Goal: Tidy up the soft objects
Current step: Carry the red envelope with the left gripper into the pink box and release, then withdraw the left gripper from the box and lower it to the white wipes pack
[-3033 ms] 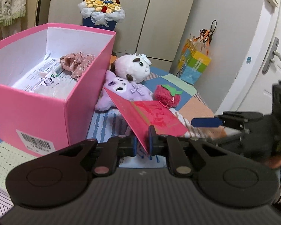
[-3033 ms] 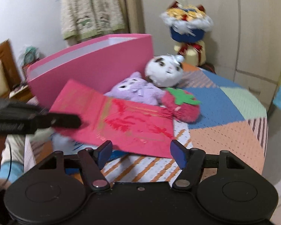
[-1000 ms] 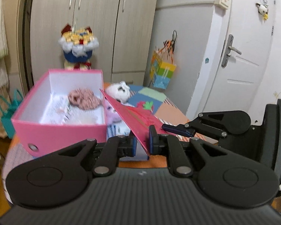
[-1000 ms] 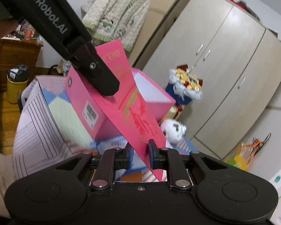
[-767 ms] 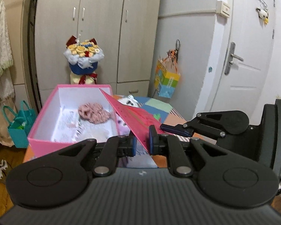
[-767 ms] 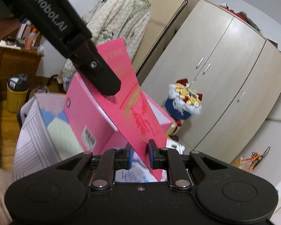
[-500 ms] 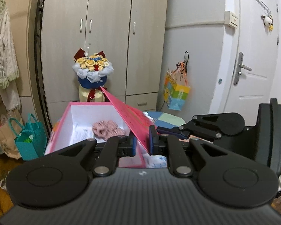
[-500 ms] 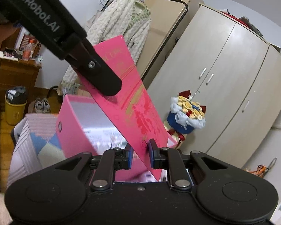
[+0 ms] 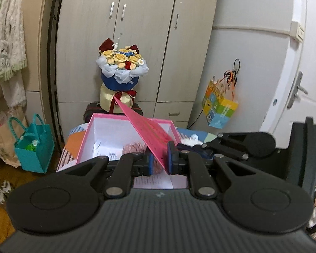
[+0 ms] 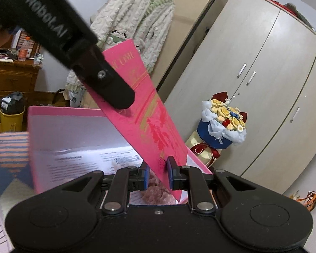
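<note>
A flat pink card [image 9: 145, 128] with red print hangs tilted over the open pink box [image 9: 85, 141]. My left gripper [image 9: 160, 160] is shut on the card's near corner. My right gripper [image 10: 158, 172] is shut on the card's [image 10: 149, 122] opposite edge, and shows in the left wrist view as a black arm [image 9: 238, 143]. The left gripper's finger [image 10: 111, 88] crosses the card's upper part in the right wrist view. Inside the box [image 10: 73, 113] lie papers and a pink fluffy soft thing [image 9: 133, 147]. A white plush [image 9: 192, 138] peeks out behind the box.
A flower bouquet [image 9: 122, 67] stands on a case behind the box, before the wardrobe doors. A teal bag [image 9: 34, 147] sits on the floor at left, and a colourful gift bag [image 9: 219, 107] hangs at right. A knit sweater [image 10: 136, 21] hangs above a wooden dresser [image 10: 10, 78].
Both grippers have carried the pink card together across and slightly upward, so it now hangs over the open box. The box and bouquet have shifted toward the middle of the left wrist view.
</note>
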### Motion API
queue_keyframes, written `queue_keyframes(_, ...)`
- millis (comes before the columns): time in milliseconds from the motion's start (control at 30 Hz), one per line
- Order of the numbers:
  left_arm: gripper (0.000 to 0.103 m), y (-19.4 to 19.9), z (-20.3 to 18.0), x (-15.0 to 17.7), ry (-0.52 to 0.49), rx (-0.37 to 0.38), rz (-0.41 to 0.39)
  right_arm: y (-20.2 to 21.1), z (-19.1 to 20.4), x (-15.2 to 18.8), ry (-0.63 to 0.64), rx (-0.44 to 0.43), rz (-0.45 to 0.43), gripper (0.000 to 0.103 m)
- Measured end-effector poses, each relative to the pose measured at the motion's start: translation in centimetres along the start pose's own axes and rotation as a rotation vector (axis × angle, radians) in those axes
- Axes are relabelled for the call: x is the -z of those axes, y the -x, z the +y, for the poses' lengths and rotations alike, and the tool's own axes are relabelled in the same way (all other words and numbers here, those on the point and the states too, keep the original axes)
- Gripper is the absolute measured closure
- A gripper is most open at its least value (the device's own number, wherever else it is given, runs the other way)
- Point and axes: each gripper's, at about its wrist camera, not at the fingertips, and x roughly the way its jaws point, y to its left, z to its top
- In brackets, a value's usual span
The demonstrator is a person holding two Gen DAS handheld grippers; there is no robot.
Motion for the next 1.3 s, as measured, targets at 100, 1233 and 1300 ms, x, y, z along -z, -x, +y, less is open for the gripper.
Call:
queue_keyframes(100, 0.093, -1.9, 0.8, -0.4, 0.022, 0.009, 0.02, -2.1, 0.0, 0.1, 0.045, -0.045, 0.044, 0.085)
queue_keyframes(1233, 0.027, 0.9, -0.1, 0.3, -0.178, -0.112, 0.122, 0.6, -5.5, 1.2, -0.363, -0.433, 0.147, 0.039)
queue_keyframes(1300, 0.025, 2.3, -0.8, 0.0, -0.187, -0.097, 0.101, 2.2, -5.8, 1.1, -0.371, -0.419, 0.133, 0.035)
